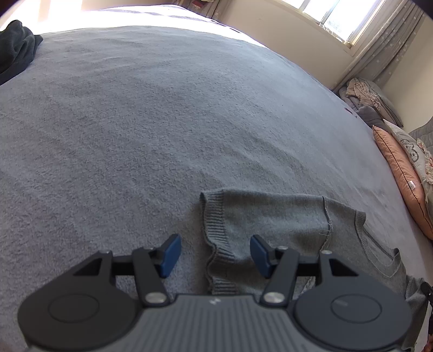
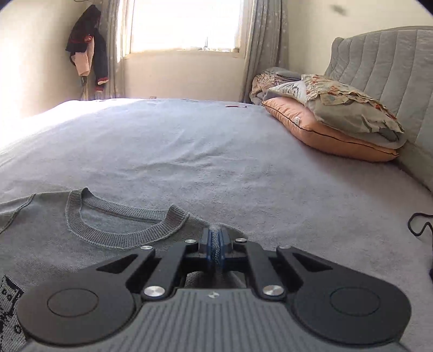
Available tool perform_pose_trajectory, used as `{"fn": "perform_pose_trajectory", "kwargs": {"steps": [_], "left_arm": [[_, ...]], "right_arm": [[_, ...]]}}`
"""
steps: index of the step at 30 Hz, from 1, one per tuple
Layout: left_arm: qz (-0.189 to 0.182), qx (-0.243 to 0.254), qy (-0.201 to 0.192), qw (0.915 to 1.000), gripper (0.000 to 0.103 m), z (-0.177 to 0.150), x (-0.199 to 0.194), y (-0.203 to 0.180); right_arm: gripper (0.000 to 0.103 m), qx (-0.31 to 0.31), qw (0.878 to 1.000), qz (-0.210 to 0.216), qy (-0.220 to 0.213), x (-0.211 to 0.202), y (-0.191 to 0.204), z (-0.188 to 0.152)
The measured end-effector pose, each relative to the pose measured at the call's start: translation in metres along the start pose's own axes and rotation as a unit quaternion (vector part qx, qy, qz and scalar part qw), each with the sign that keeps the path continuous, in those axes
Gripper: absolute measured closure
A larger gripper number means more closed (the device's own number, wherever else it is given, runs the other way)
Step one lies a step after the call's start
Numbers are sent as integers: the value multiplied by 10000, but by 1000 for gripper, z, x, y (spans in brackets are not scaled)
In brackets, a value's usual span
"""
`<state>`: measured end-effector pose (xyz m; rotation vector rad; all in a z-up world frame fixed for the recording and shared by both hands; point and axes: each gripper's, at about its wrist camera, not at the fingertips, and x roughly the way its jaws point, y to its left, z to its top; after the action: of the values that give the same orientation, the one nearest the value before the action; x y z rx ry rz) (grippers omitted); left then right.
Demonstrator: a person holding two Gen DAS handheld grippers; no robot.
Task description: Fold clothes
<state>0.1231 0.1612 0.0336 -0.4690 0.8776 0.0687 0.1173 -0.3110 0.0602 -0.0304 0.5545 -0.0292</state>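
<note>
Grey knit sweater (image 2: 89,243) lies flat on the bed (image 2: 216,151), near edge, front up, ribbed neckline (image 2: 121,230) toward the far side. A dark patterned patch shows low on its front at the left edge of the right wrist view.

Right claw (image 2: 215,245): together, clamped on a bunched fold of the sweater just right of the neckline, at the shoulder. Knit is visibly pinched between the blue pads (image 2: 207,245) and lifted slightly off the bed cover.

Left claw (image 1: 215,256): apart, nothing gripped. It hangs over the sweater's ribbed hem edge (image 1: 213,257); the rib runs between the two blue pads (image 1: 170,256), neither one pressing on it. Left pad sits over bare bed cover, right pad over the knit. A raw seam with loose thread (image 1: 327,222) runs up the sweater just past the right pad.

Surroundings: dark garment (image 1: 16,48) bunched at the far left of the bed. Orange pillow (image 2: 324,130) with a floral pillow (image 2: 351,105) stacked on it at the right, against a padded grey headboard (image 2: 379,59). Window (image 2: 184,24) with grey curtains on the far wall, clothes hanging (image 2: 88,46) to its left. Black cord (image 2: 419,224) on the bed at the near right.
</note>
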Motion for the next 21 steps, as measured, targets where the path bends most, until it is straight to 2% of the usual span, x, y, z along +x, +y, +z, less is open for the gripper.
{"fn": "perform_pose_trajectory", "kwargs": {"steps": [4,6,8,9,12,15,17,21], "left_arm": [[1,8,2,10000,44,0,0,0],[2,12,3,10000,44,0,0,0],[-12,0,12,10000,43,0,-1,0],[-23,-6,15,10000,42,0,-1,0],[-57,-24,26,10000,42,0,-2,-1],[-81,-35,28,10000,42,0,-3,-1],[-84,-27,11,10000,42,0,-5,-2],[-94,-26,-4,10000,42,0,-6,-2]], "right_arm": [[97,5,9976,545,427,14,7,-7],[96,-220,9980,44,591,24,9,-14],[90,-356,9981,-388,318,18,4,-12],[86,-224,9992,-243,244,10,-1,-8],[62,197,9995,238,29,-12,-17,6],[61,-180,9989,422,87,-30,-4,8],[61,-464,9944,865,398,-33,9,1],[64,-1117,9842,911,1030,-12,35,-23]]}}
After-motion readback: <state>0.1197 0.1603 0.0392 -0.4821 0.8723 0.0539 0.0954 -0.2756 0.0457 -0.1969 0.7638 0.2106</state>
